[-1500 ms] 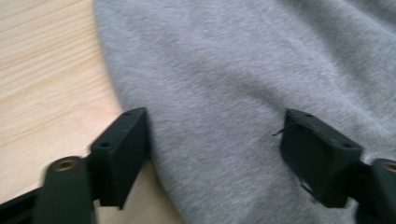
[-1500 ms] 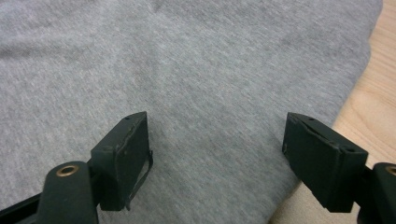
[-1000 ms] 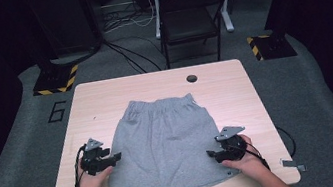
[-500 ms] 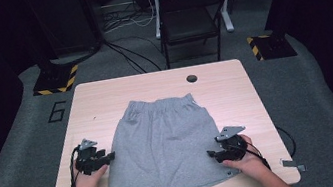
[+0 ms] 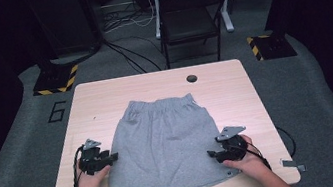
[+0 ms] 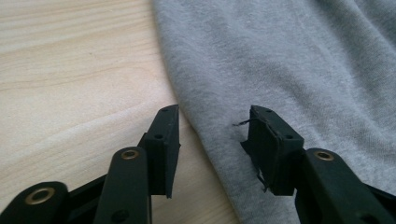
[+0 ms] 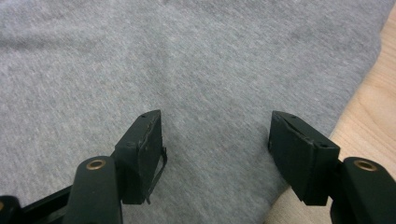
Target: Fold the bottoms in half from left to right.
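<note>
A grey cloth garment (image 5: 164, 139) with an elastic waistband lies flat on the wooden table (image 5: 104, 95), waistband at the far side. My left gripper (image 5: 113, 157) rests at its left edge. In the left gripper view the jaws of the left gripper (image 6: 215, 126) have just been closing; the hem edge of the garment (image 6: 280, 70) lies between them, and the pads are apart from it. My right gripper (image 5: 213, 154) sits on the lower right part of the cloth. It (image 7: 215, 135) is open, with flat fabric (image 7: 163, 60) under and between its jaws.
A cable hole (image 5: 191, 78) sits near the table's far edge. Behind the table stands a dark folding chair (image 5: 190, 19), with cables on the floor and yellow-black striped bases (image 5: 56, 80) at both sides. Bare wood borders the garment on every side.
The left gripper's jaws have drawn closer together at the garment's left edge. Both hands and the garment stay where they were.
</note>
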Motion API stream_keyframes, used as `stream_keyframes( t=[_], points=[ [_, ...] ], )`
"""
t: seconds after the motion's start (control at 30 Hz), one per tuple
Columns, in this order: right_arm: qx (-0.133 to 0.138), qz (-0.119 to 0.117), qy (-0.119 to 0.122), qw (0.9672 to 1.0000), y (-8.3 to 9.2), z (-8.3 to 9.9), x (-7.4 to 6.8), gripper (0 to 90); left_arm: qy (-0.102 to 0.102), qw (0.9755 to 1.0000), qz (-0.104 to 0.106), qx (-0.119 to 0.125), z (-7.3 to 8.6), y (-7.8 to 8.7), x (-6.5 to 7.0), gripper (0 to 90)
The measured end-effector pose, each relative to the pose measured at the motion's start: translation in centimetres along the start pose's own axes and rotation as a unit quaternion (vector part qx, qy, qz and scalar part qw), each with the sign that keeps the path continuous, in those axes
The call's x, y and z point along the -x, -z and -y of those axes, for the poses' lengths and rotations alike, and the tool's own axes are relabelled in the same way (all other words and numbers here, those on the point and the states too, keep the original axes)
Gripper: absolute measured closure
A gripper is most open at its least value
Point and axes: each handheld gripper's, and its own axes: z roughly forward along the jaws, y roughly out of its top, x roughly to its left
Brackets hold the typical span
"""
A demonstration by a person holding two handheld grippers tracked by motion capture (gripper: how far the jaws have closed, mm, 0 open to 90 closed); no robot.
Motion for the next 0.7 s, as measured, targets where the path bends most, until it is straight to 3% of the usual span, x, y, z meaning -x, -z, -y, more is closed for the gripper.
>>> stream_keyframes(
  t=[0.33,0.7],
  points=[
    [0.000,-0.002,0.000,1.0000,0.01,0.02,0.03,35.0,-0.016,0.9998,-0.001,-0.007,-0.06,-0.12,0.60,65.2],
    [0.002,-0.003,0.000,1.0000,-0.01,0.05,0.05,35.0,-0.009,1.0000,-0.002,-0.003,-0.05,-0.22,0.51,75.8]
  ],
)
